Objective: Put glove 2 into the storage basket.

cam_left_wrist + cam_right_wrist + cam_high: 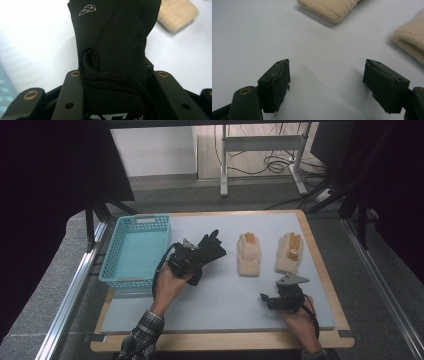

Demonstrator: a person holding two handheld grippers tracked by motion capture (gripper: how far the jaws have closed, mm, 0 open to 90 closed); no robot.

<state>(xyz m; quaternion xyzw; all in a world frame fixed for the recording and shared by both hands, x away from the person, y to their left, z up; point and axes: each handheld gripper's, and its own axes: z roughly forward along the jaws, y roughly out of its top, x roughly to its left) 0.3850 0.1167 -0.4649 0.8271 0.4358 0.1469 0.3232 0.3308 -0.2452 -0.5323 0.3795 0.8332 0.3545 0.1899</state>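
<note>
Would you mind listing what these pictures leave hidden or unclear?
- Black glove: fingers cut off by the top edge in the left gripper view.
- Left hand-held gripper: tips covered by the glove in the high view.
- Beige gloves: cut off by the edges in the right gripper view.

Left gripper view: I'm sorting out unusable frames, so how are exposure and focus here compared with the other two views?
Left gripper view: black glove sharp and dark, mat behind it blown out white, beige glove soft. Right gripper view: evenly lit, open jaws cast faint shadows on the mat. High view: table lit, surroundings very dark, basket clear.
</note>
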